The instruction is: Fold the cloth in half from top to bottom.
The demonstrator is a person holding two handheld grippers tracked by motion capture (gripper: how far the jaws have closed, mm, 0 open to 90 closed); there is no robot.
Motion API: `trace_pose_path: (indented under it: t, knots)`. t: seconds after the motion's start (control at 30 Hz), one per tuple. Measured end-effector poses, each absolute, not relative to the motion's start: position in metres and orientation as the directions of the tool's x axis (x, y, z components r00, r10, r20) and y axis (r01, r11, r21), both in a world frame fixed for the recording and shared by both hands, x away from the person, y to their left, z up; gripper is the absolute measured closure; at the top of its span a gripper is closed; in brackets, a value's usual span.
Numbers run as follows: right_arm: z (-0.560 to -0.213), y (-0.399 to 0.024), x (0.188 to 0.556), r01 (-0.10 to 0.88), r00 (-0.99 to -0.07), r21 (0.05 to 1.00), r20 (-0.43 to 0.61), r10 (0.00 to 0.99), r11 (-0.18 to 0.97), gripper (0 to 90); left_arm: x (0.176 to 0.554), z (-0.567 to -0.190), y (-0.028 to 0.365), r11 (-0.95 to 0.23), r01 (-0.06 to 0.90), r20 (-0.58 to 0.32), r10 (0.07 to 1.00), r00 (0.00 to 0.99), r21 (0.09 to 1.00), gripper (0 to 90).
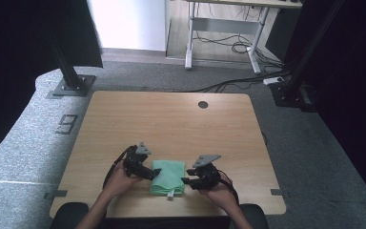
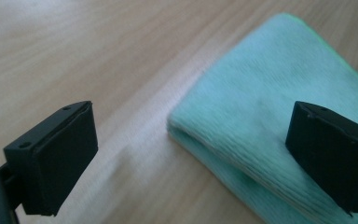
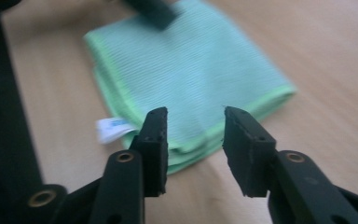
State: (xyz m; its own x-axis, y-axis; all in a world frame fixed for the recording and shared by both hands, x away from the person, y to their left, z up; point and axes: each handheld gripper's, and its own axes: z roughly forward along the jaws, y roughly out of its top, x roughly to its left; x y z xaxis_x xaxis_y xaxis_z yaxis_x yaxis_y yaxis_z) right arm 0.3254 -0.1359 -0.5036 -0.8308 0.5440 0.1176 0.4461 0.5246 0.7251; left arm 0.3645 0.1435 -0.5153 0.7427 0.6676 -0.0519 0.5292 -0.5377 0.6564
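A folded green cloth (image 1: 167,177) lies flat on the wooden table (image 1: 171,124) near its front edge, with a small white tag (image 1: 170,194) at its near side. My left gripper (image 1: 153,173) sits at the cloth's left edge. In the left gripper view its jaws (image 2: 191,135) stand wide open, one over bare wood and one over the cloth (image 2: 261,102), gripping nothing. My right gripper (image 1: 186,181) is at the cloth's right edge. In the right gripper view its jaws (image 3: 193,116) stand apart just above the edge of the cloth (image 3: 186,65), with the tag (image 3: 109,128) beside them.
A round cable hole (image 1: 203,104) sits at the table's far side. Black frame posts (image 1: 69,71) stand on the grey floor behind the table, along with a white desk frame (image 1: 224,33) and cables. The table's front edge is close under both hands.
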Motion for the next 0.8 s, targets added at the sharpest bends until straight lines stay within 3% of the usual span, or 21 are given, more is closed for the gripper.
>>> trace_pose_path:
  t: [0.43, 0.8]
  knots:
    - [-0.534, -0.11, 0.328, 0.493, -0.784, 0.678, 0.075, 0.616, 0.545, 30.8, 0.33, -0.528, 0.151, -0.579, 0.527, -0.02, 0.661, 0.75, 0.622, 1.9]
    - [-0.543, -0.117, 0.318, 0.514, -0.751, 0.681, 0.062, 0.658, 0.523, 22.7, 0.321, -0.538, 0.156, -0.557, 0.548, -0.036, 0.68, 0.733, 0.624, 1.3]
